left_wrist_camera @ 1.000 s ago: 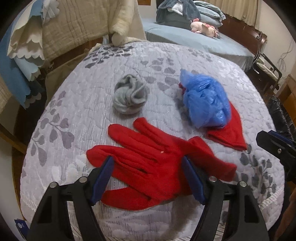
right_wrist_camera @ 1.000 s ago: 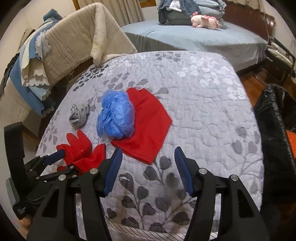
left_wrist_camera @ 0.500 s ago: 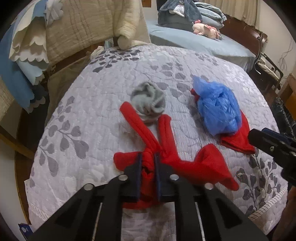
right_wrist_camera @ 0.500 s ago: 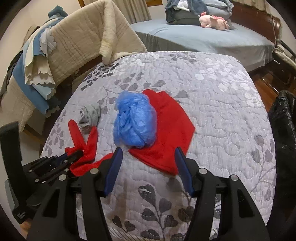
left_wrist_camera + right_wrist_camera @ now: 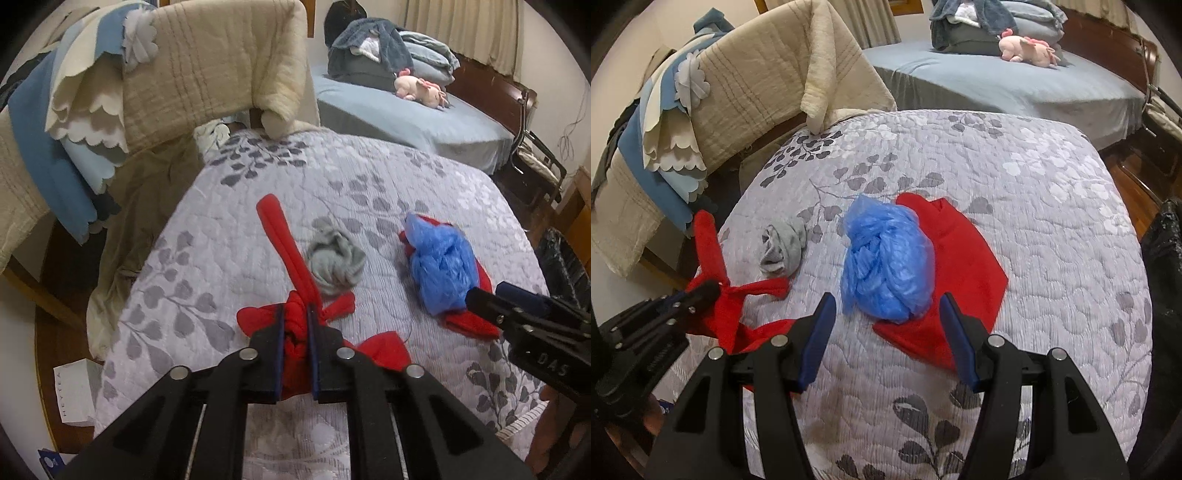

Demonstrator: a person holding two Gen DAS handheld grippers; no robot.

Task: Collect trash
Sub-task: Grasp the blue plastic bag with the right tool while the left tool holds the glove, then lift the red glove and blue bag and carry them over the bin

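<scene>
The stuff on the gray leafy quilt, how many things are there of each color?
Red: 2, the glove in the left gripper and the flat cloth
Blue: 1, the crumpled plastic bag
Gray: 1, the balled-up sock
Total: 4

A home bedroom; a bed with a blue sheet (image 5: 1015, 85) carries folded bedding (image 5: 388, 48) and a pink plush toy (image 5: 1030, 48); curtains (image 5: 461, 29) hang behind it; a leaf-patterned quilt (image 5: 1034, 192) covers the near surface; blankets (image 5: 184, 74) drape over a wooden frame.
</scene>
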